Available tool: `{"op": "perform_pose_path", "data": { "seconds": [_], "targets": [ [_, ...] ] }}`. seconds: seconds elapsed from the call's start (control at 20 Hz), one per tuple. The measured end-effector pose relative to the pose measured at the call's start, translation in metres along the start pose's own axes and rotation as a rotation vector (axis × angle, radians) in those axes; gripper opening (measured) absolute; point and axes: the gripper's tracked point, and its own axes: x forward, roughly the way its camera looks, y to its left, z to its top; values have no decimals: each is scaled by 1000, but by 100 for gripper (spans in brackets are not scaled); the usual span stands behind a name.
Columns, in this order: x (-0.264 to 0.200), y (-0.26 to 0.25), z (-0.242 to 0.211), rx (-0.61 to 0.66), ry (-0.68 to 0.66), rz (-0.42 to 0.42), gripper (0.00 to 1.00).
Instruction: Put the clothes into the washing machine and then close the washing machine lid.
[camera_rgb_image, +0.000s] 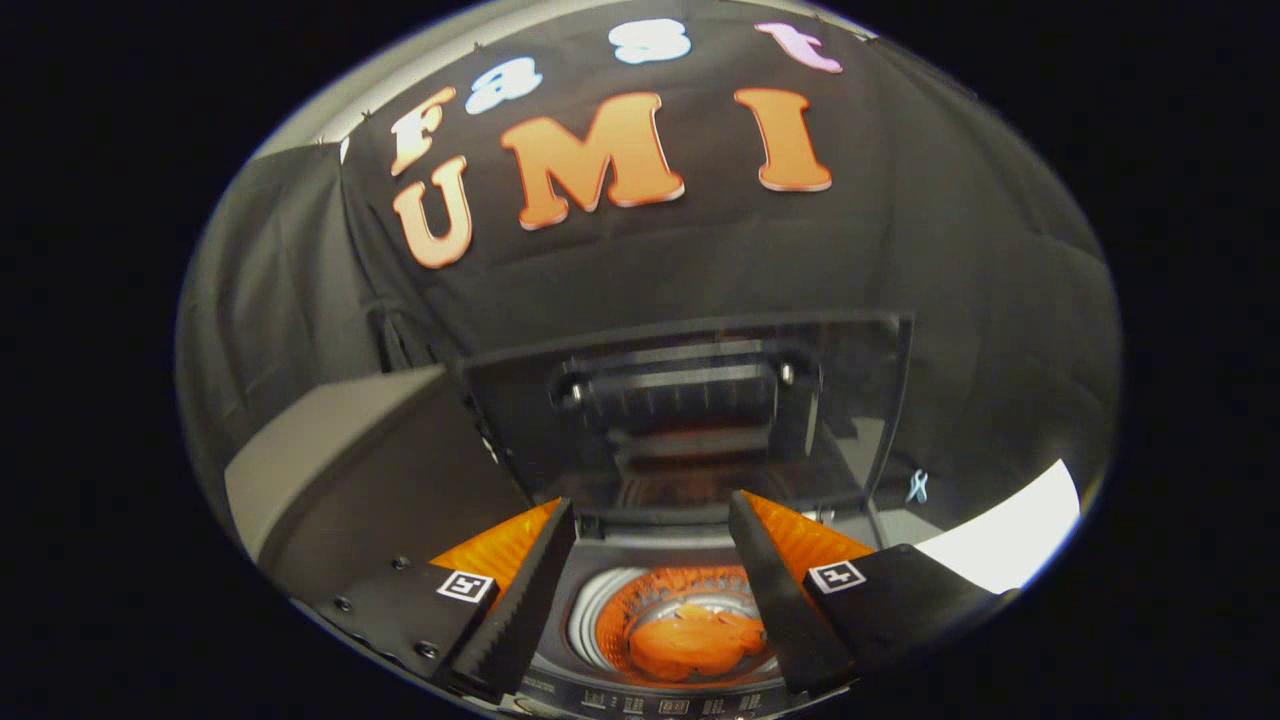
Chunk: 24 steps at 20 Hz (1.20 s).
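My gripper (652, 515) is open, its two black fingers spread wide with nothing between them. Below and between the fingers lies the washing machine's round drum (600, 615). An orange garment (695, 642) rests inside the drum. The washing machine's dark, see-through lid (690, 410) stands raised upright just beyond the fingertips, its handle bar facing me. The left finger (520, 600) and the right finger (775, 600) hang over the drum's two sides, apart from the garment.
The control panel (650, 703) runs along the machine's near edge under the fingers. A grey box-like surface (340, 450) stands to the left of the lid. A white sheet (1010, 535) lies to the right, past the right finger.
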Motion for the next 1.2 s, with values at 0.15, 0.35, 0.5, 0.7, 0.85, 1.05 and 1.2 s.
{"op": "perform_pose_path", "data": {
  "seconds": [0.15,0.35,0.5,0.7,0.85,1.05,1.2],
  "targets": [
    [7,3,58,-17,-72,-1,98],
    [45,0,122,-36,-100,-30,98],
    [85,-7,130,-53,-63,-63,99],
    [122,-4,116,-66,3,-81,99],
    [143,-1,111,-66,27,-92,99],
    [156,-9,97,-69,71,-128,99],
    [160,-11,95,-97,79,-134,97]
  ]
}}
